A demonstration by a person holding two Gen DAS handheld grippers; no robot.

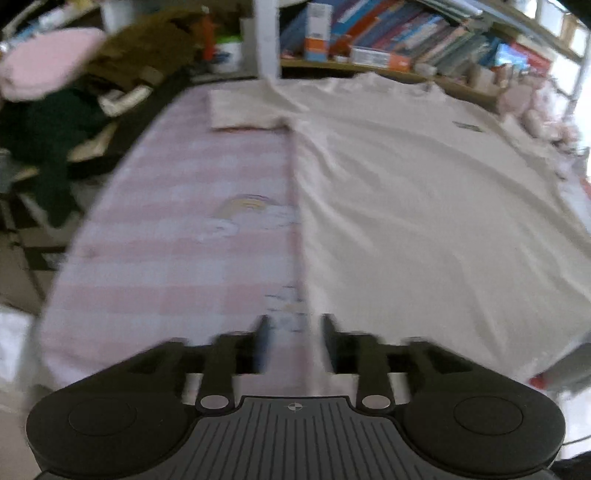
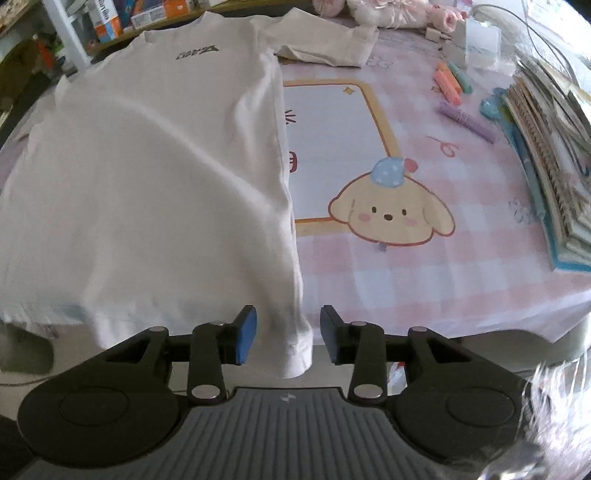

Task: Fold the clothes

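The shirt [image 2: 147, 177] is spread flat on the pink checked cloth [image 2: 424, 288], filling the left half of the right wrist view, collar at the top and a small dark logo [image 2: 197, 52] on the chest. One sleeve [image 2: 325, 42] sticks out to the upper right. The lower right hem corner [image 2: 295, 350] droops over the table's near edge, right between the jaws of the right gripper [image 2: 288, 332]. That claw is partly open, blue pads clear of the fabric on both sides, so it's gripping nothing.

In the left wrist view (pretty blurry) the shirt [image 1: 424, 192] takes up the right side, with its other sleeve [image 1: 243, 110] lying toward the upper middle. The left gripper [image 1: 293, 339] is also part open, sitting over the shirt's side edge at the bottom of the frame. Whether fabric is actually pinched there I can't tell.

Off to the right: a cartoon puppy print [image 2: 391, 210], some markers [image 2: 452, 85] and a stack of notebooks [image 2: 546, 147]. Books [image 1: 406, 33] line a shelf at the top of the left view.
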